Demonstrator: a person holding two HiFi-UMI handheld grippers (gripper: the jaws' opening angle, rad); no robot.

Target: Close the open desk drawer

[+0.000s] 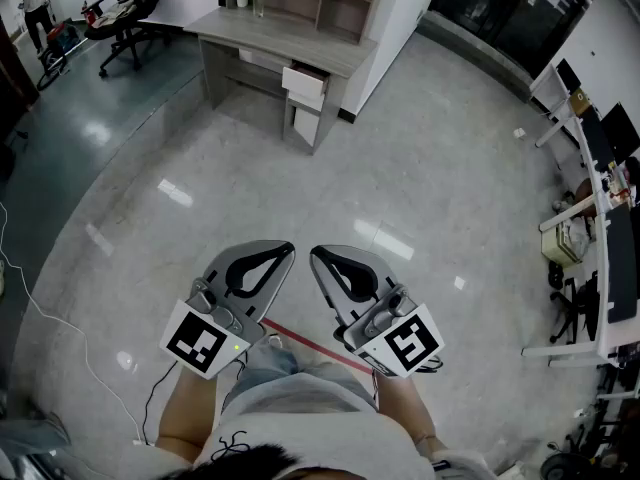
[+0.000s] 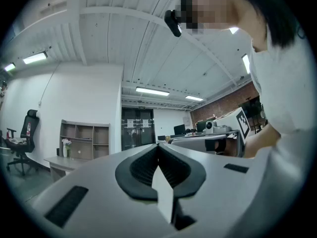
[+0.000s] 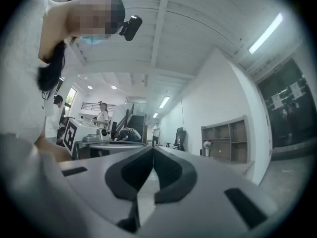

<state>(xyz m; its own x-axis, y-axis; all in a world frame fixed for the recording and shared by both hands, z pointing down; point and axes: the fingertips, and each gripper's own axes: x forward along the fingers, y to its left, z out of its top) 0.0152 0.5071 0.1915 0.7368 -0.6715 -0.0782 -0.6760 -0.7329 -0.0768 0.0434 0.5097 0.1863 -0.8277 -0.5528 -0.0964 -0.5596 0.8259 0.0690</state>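
The drawer [image 1: 304, 82] sticks out of the desk [image 1: 335, 53], far off across the floor [image 1: 440, 168]. The left claw [image 1: 286, 252] and right claw [image 1: 316, 254] are pinched together, holding nothing, kept close because I think walking over comes first.

The left gripper [image 1: 286, 251] and the right gripper [image 1: 316, 254] are pale grey, wedge-shaped shells, each with black ribbed pads [image 2: 148, 168] lining a teardrop-shaped opening and dark rectangular slots on the flanks. Each carries a white cube [image 1: 205, 342] printed with black square markers, and a small green light glows beside the left one. The person wears a white short-sleeved top [image 1: 310, 438], light denim and a small black head camera [image 2: 173, 23].
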